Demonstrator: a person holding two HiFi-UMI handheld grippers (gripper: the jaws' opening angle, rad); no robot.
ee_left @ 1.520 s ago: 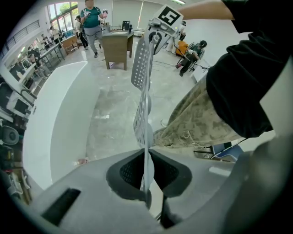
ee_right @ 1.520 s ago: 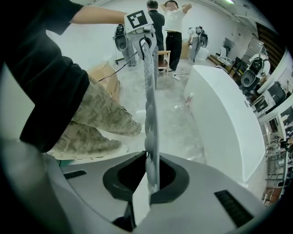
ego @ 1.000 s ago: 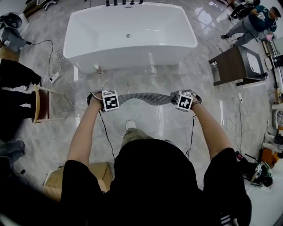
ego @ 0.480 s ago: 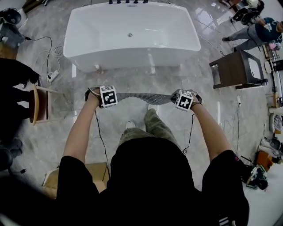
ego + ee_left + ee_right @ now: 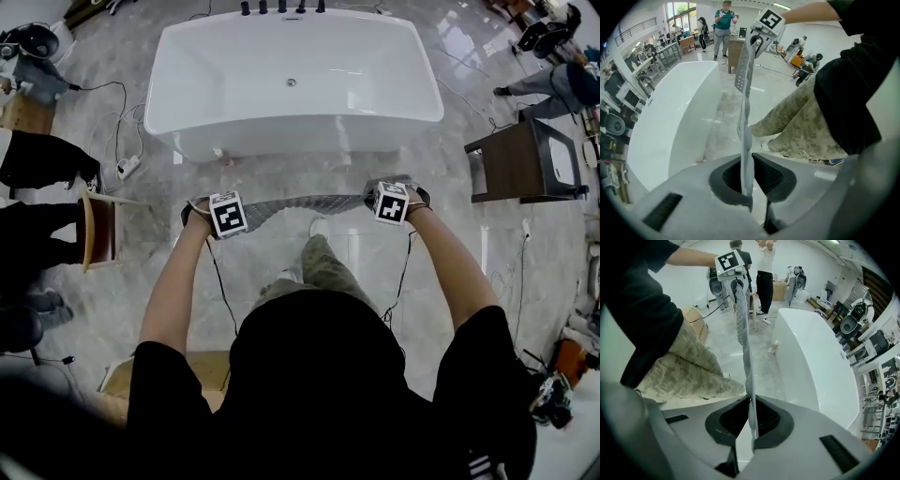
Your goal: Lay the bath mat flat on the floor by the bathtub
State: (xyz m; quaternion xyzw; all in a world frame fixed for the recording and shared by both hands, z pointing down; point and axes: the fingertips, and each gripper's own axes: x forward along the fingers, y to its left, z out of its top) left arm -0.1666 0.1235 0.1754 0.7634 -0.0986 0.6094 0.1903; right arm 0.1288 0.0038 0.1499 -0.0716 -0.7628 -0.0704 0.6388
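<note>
A grey, knobbly bath mat (image 5: 305, 203) hangs stretched in the air between my two grippers, edge-on to the head view. My left gripper (image 5: 208, 208) is shut on its left end and my right gripper (image 5: 375, 199) is shut on its right end. In the left gripper view the mat (image 5: 744, 117) runs from the left gripper (image 5: 747, 187) up to the other gripper's marker cube. The right gripper view shows the mat (image 5: 745, 352) pinched in the right gripper (image 5: 753, 427). The white bathtub (image 5: 295, 80) lies just beyond the mat, over the marble floor (image 5: 272, 178).
A wooden stool (image 5: 98, 230) stands at the left with a person beside it. A dark side table (image 5: 525, 164) is at the right. A power strip and cables (image 5: 127, 167) lie left of the tub. My camouflage-trousered leg (image 5: 323, 262) is stepped forward under the mat.
I have stepped forward toward the tub, one foot now ahead under the mat. Both grippers have carried the mat closer to the tub, still shut on its ends.
</note>
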